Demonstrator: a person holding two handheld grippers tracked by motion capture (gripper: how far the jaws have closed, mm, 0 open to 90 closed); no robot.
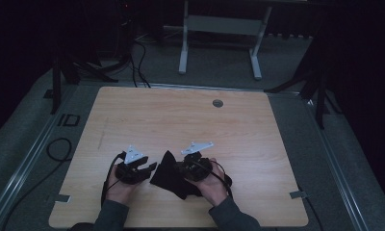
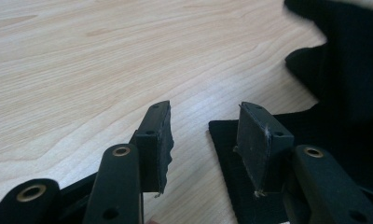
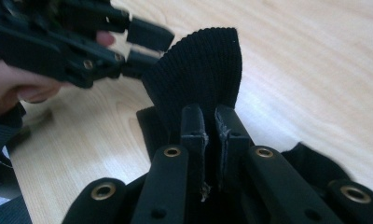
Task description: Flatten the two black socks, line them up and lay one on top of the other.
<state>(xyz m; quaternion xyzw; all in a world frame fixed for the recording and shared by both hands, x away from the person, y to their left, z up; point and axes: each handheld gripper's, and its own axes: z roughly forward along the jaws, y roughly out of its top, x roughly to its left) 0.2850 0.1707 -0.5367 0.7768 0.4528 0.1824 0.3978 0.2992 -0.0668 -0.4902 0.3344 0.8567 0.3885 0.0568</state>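
Note:
A black ribbed knit cloth (image 1: 169,175) lies on the wooden table (image 1: 181,120) near its front edge, between the two hands. My right gripper (image 3: 210,119) is shut on the cloth (image 3: 198,74) and holds one fold of it upright. My left gripper (image 2: 203,123) is open and low over the table, its right jaw above a flat corner of the cloth (image 2: 231,177). In the high view the left gripper (image 1: 149,167) sits just left of the cloth and the right gripper (image 1: 178,168) rests on it.
A round grommet hole (image 1: 218,103) sits near the table's far edge. Cables (image 1: 60,149) run along the floor at the left. A white desk frame (image 1: 219,33) stands beyond the table.

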